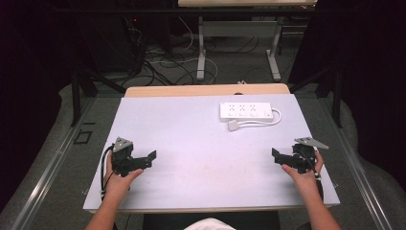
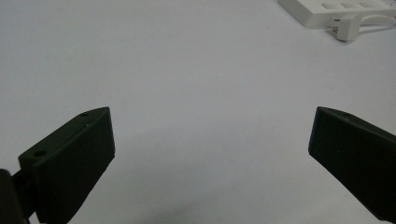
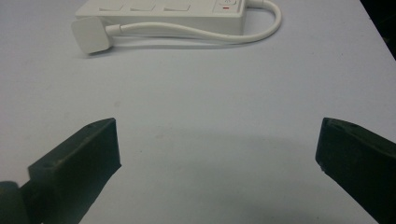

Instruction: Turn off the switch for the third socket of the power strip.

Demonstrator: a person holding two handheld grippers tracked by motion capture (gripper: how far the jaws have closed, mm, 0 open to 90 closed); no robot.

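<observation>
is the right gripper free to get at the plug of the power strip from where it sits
Probably yes. The right gripper is open, and bare table lies between its jaws and the plug, which rests loose beside the power strip.

One power strip [image 1: 245,111], two grippers [image 1: 143,161]

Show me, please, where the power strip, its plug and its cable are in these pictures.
power strip [image 1: 245,110], high view, middle of its white top face.
plug [image 3: 89,37], right gripper view, flat back of the white plug head.
cable [image 3: 268,29], right gripper view, the bend past the strip's switch end.
</observation>
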